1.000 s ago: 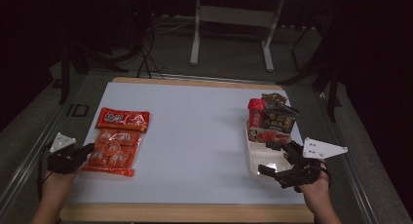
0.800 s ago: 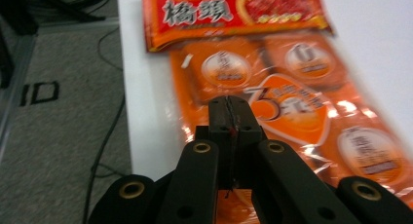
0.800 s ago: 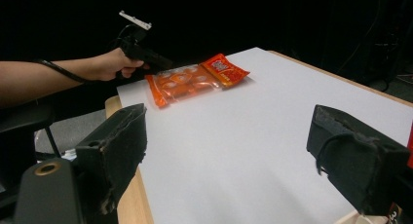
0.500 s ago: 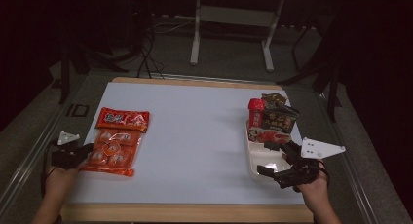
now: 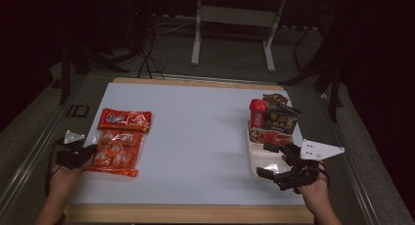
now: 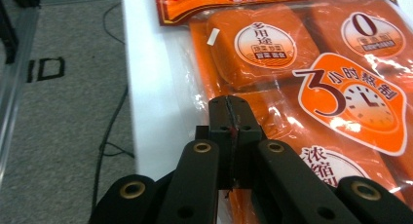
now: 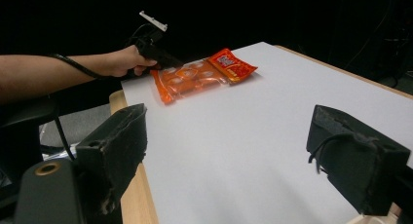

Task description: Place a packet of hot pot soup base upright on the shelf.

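Note:
An orange packet of cubes (image 5: pixel 117 144) with a red header lies flat at the left of the white table top (image 5: pixel 195 137). My left gripper (image 5: pixel 89 149) is at the packet's left edge. In the left gripper view its jaws (image 6: pixel 229 104) are shut together, tips over the clear film rim of the packet (image 6: pixel 302 63); I cannot tell if any film is pinched. My right gripper (image 5: pixel 264 160) stands open at the right, over the near end of a white tray (image 5: pixel 274 159). In the right gripper view its jaws (image 7: pixel 226 136) are wide apart, with the packet (image 7: pixel 199 73) and left gripper (image 7: pixel 160 56) far off.
The tray's far end holds a red can (image 5: pixel 257 112) and a dark snack bag (image 5: pixel 281 120). A wooden border (image 5: pixel 195 213) runs along the table's near edge. Grey carpet with cables (image 6: pixel 112 131) lies left of the table; desk legs (image 5: pixel 198 34) stand behind.
My left gripper has dropped a little and shifted along the packet's left edge, still shut. The right gripper has stayed in place, open.

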A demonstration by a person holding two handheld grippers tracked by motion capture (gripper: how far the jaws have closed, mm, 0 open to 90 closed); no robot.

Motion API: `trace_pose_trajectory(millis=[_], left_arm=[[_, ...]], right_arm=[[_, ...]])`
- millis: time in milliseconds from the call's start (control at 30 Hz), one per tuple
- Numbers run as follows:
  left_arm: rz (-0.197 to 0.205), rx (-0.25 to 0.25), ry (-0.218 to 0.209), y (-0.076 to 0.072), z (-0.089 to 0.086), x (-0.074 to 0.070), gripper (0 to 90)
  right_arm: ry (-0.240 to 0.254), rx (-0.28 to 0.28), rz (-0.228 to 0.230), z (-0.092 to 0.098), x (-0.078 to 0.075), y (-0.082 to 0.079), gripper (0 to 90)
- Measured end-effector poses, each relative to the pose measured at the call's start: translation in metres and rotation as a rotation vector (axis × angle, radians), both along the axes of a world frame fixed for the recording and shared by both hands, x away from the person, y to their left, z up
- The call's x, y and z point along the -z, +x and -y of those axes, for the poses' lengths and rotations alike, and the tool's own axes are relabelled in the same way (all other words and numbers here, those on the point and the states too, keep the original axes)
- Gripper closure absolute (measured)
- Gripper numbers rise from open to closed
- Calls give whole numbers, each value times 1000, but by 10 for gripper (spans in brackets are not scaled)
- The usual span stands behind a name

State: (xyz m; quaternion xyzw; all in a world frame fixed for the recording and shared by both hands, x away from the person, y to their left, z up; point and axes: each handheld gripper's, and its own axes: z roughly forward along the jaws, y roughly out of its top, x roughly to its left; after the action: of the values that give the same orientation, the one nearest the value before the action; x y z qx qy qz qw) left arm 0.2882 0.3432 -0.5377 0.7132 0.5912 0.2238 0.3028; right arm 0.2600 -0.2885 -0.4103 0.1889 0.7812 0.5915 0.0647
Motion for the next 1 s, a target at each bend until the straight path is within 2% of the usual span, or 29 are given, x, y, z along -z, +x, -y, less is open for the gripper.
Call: trace_pose_trajectory(millis=[467, 600, 733, 833, 900, 1000], left_arm=[[-24, 166, 2, 5, 63, -2, 900], [-30, 197, -6, 3, 77, -2, 900], [-41, 240, -21, 0, 83, -3, 900], [-45, 254, -25, 0, 82, -4, 900], [-36, 246, -30, 1, 80, -5, 900], [1, 189, -7, 11, 77, -8, 900]], right_arm=[[-1, -5, -7, -1, 1, -1, 144], [1, -7, -2, -1, 0, -1, 144], [-2, -5, 1, -1, 0, -2, 145], [-1, -4, 1, -1, 0, -2, 144], [0, -5, 0, -1, 0, -2, 145], [-7, -2, 3, -2, 0, -3, 145]])
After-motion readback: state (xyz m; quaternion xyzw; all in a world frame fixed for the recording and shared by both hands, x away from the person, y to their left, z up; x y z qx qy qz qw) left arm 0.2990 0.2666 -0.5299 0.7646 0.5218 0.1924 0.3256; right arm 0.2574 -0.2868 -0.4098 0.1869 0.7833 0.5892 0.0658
